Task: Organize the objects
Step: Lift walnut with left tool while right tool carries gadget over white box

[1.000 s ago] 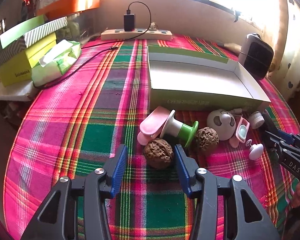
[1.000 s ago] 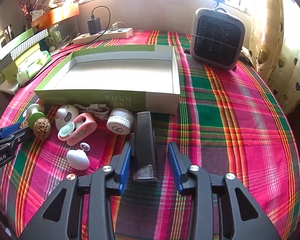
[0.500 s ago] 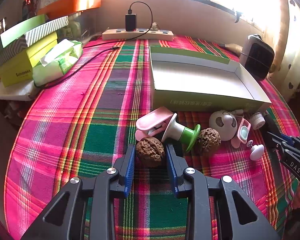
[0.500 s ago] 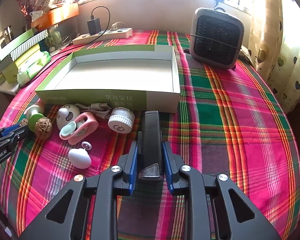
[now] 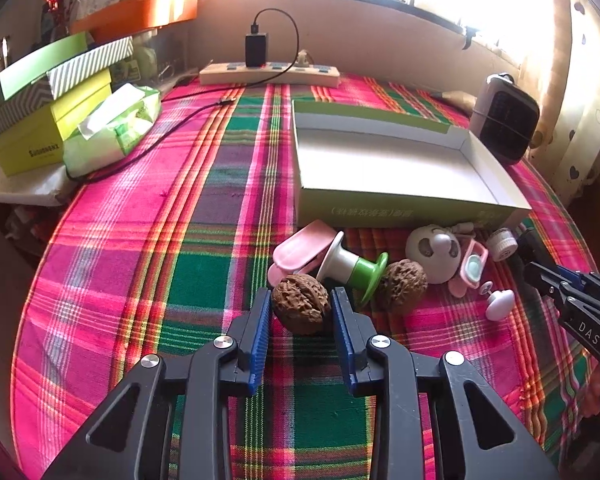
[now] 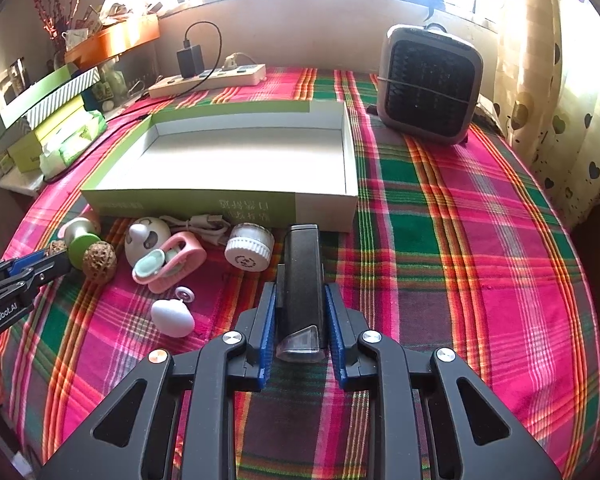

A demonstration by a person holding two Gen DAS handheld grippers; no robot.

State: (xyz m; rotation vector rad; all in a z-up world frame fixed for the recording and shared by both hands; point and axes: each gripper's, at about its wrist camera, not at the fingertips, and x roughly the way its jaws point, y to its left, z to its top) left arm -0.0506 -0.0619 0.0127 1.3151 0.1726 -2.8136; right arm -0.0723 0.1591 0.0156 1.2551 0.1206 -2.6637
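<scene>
Clutter is crowded before the green box (image 5: pixel 404 208): pink clip (image 5: pixel 300 250), green-capped spool (image 5: pixel 354 266), second walnut (image 5: pixel 402 286). Walnut (image 5: pixel 300 308) is clamped in the left gripper (image 5: pixel 300 312). Black bar (image 6: pixel 302 280) is pinched in the right gripper (image 6: pixel 300 312). Both were closed further since half a second ago.

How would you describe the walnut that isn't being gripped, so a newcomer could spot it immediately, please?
Start at the open green box on the plaid tablecloth, then look at the clutter along its near wall. That walnut lies against the green end of the white-and-green spool; the other walnut sits between the left gripper fingers.
</scene>
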